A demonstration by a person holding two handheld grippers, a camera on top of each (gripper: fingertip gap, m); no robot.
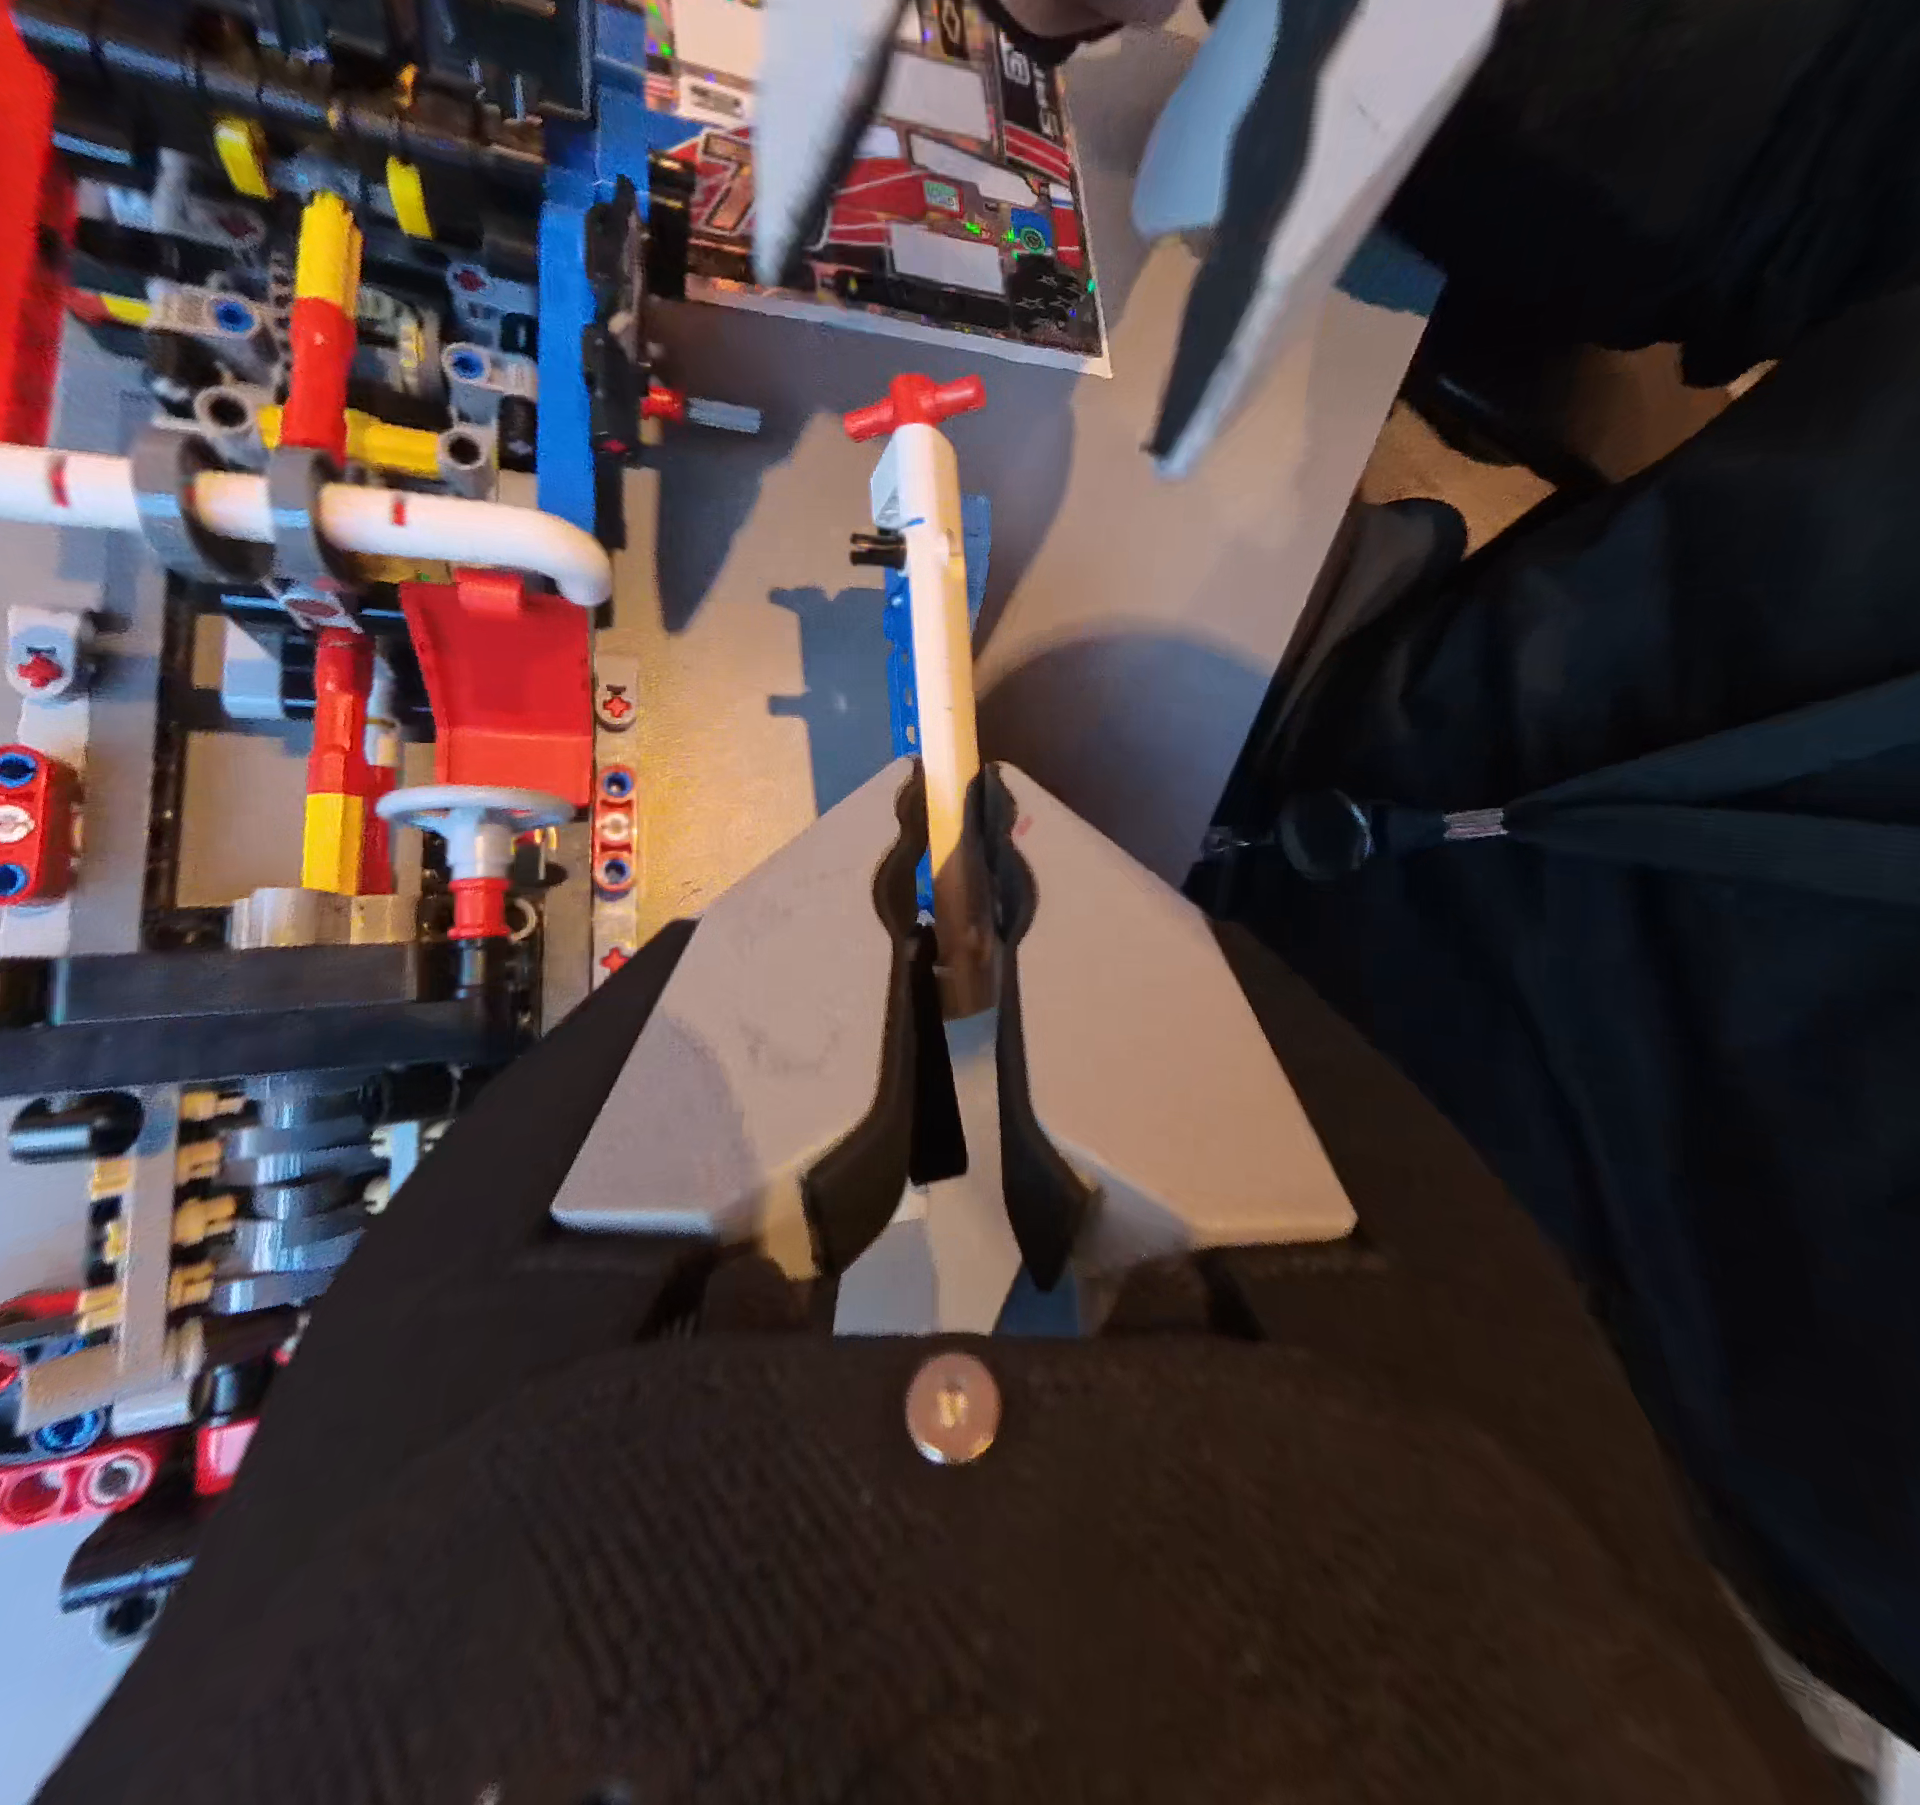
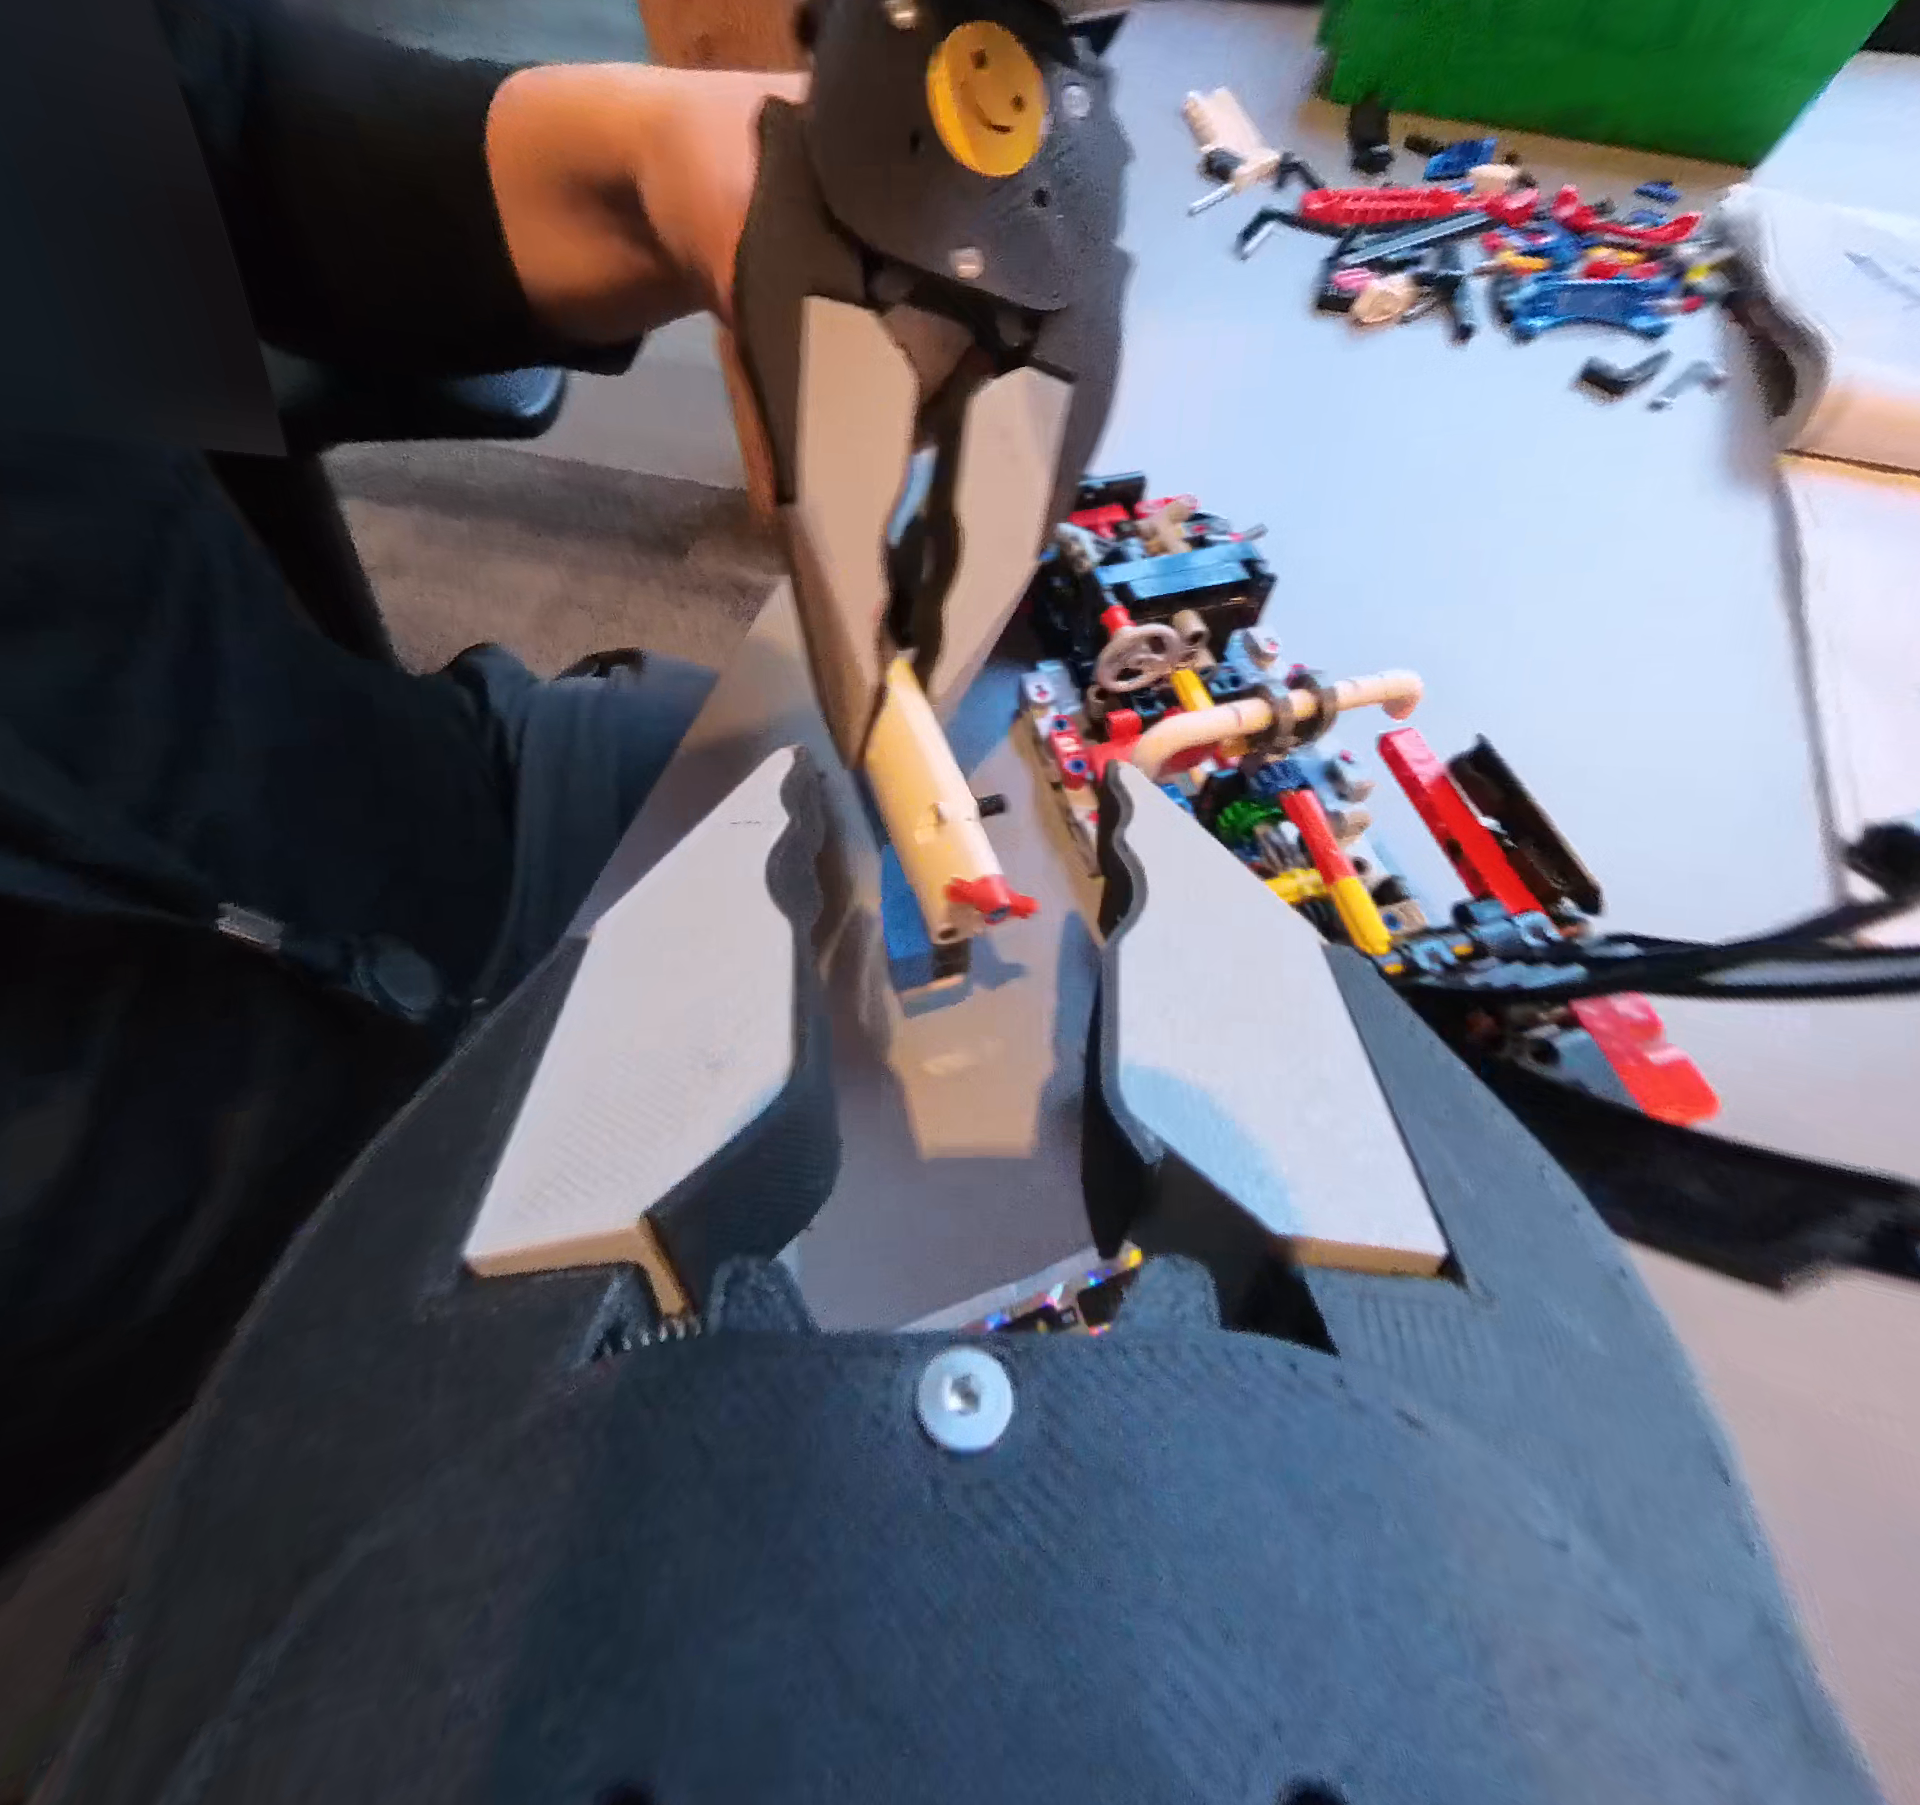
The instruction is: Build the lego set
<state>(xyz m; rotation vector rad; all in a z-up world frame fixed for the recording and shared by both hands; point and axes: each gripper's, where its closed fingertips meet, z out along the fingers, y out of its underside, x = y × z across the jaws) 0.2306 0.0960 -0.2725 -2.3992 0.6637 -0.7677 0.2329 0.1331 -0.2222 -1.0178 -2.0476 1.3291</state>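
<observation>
My left gripper (image 1: 951, 789) is shut on a long white and blue beam assembly (image 1: 930, 592) and holds it above the grey table. The assembly has a red cross-shaped pin (image 1: 912, 402) at its far end and a black pin on its side. In the right wrist view the left gripper (image 2: 899, 690) holds the same assembly (image 2: 935, 820) pointing down between my right gripper's fingers. My right gripper (image 2: 956, 779) is open and empty, its jaws spread on either side of the assembly's tip without touching it. The partly built car chassis (image 2: 1247, 716) lies on the table just beyond.
The chassis (image 1: 312, 612) fills the left of the left wrist view, with a sticker sheet (image 1: 935, 228) beyond it. A pile of loose pieces (image 2: 1507, 238) lies at the back right before a green box (image 2: 1610, 10). A person's hand (image 2: 613, 197) holds the left gripper. Some 6 centimetres of space lies between my two pairs of fingers.
</observation>
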